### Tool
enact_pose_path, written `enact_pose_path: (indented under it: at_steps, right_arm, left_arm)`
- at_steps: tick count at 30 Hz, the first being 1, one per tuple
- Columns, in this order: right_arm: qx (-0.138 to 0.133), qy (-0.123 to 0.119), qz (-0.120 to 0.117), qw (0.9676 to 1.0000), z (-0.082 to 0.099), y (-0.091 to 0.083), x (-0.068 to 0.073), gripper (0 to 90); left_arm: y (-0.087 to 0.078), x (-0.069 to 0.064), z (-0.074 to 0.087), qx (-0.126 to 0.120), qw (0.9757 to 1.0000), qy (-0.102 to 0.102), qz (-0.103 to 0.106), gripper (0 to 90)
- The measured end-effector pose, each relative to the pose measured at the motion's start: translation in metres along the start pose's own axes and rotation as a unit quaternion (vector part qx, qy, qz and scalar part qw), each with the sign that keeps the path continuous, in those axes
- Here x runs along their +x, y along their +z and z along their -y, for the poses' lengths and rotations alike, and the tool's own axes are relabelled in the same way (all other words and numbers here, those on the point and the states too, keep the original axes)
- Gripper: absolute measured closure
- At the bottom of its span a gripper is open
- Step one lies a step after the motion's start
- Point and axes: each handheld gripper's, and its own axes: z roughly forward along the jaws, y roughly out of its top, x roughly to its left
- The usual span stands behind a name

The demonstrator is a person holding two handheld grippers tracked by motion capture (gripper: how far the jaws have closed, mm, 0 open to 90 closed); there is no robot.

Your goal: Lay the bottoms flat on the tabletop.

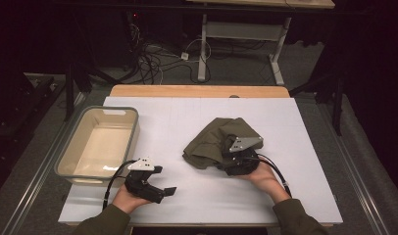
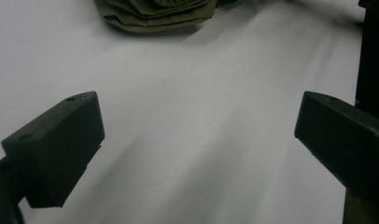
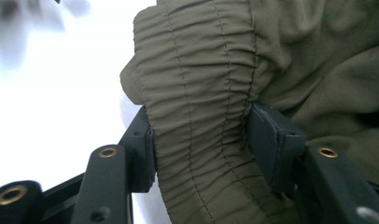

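Left gripper low over the white table, jaws wide with nothing between, right gripper palm-up, clamped on the olive garment's gathered band, stitching clear in right gripper view, beige bin far left.

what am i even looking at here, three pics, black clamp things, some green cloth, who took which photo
A person sits at a white-covered table with a hand-held, two-jaw black clamp in each hand; there is no robot. The high view comes from a fixed camera above the table. The other two come from small cameras riding on each clamp, looking along its jaws.

On the table lie a crumpled olive-green cloth garment and, at the left, an empty beige plastic tub.

The right gripper has its jaws pressed on a gathered, stitched band of the garment. The left gripper stands open over bare table with nothing between its jaws, the garment's folded edge lying farther ahead of it.
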Motion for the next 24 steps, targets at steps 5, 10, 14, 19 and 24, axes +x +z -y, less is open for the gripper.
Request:
enact_pose_path:
  at_steps: [5, 10, 14, 19, 24]
  right_arm:
    - [-0.009, 0.010, -0.017, 0.9998, 0.001, -0.007, -0.005, 51.3]
    - [-0.017, 0.020, -0.025, 0.9993, 0.005, -0.013, -0.010, 50.6]
    - [-0.020, 0.018, -0.026, 0.9993, 0.006, -0.017, -0.010, 51.4]
    - [-0.025, 0.011, -0.024, 0.9993, 0.004, -0.021, -0.008, 69.5]
    - [-0.032, 0.009, -0.019, 0.9993, 0.003, -0.027, -0.008, 75.8]
  left_arm:
    - [0.000, 0.000, 0.000, 0.000, 1.0000, 0.000, 0.000, 0.9]
    - [0.000, 0.000, 0.000, 0.001, 1.0000, 0.000, 0.001, 0.9]
    - [0.000, 0.000, 0.000, 0.001, 1.0000, 0.000, 0.001, 0.9]
    - [0.000, 0.000, 0.000, 0.000, 1.0000, 0.000, 0.000, 0.9]
    - [0.000, 0.000, 0.000, 0.000, 1.0000, 0.000, 0.000, 0.9]
